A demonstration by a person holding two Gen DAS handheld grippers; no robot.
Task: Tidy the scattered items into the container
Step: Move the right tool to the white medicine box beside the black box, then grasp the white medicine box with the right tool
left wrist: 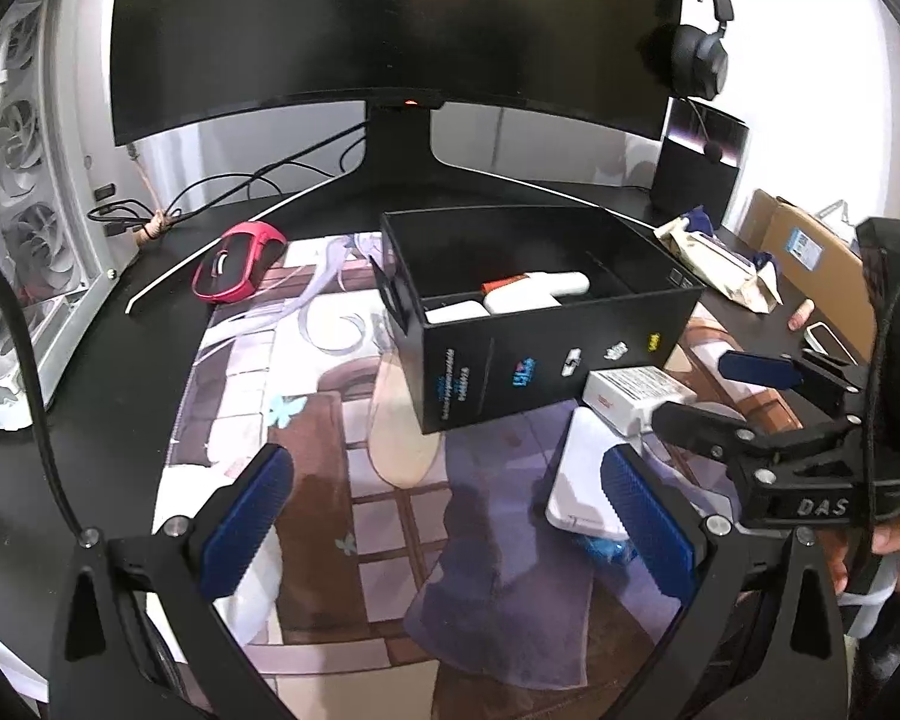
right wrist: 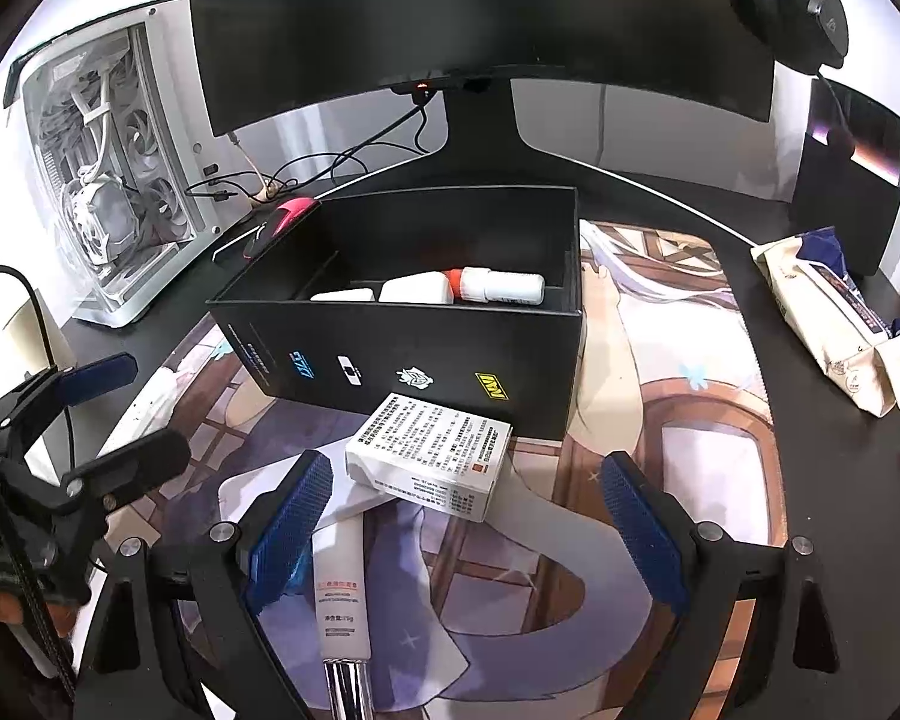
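Left wrist view: the black box [left wrist: 546, 324] holds white packets and a bottle [left wrist: 537, 287]; the left gripper [left wrist: 444, 516] has its jaws spread wide, gripping nothing.

Right wrist view: a white carton [right wrist: 429, 456] leans at the box's front wall, a tube [right wrist: 342, 588] just nearer; the right gripper [right wrist: 468, 528] is likewise spread and unloaded.

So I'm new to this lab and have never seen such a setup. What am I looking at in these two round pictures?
No robot here: a person carries a hand-held gripper in each hand, each with a fisheye camera looking along its two blue-padded fingers. One picture is from the left hand-held gripper, the other from the right hand-held gripper. Both are open and hold nothing.

They hover over a printed desk mat in front of a monitor. On it stands an open black box with a few white items already inside, including a small bottle. Still outside, just before the box: a white carton and a white tube. A red mouse lies further off.
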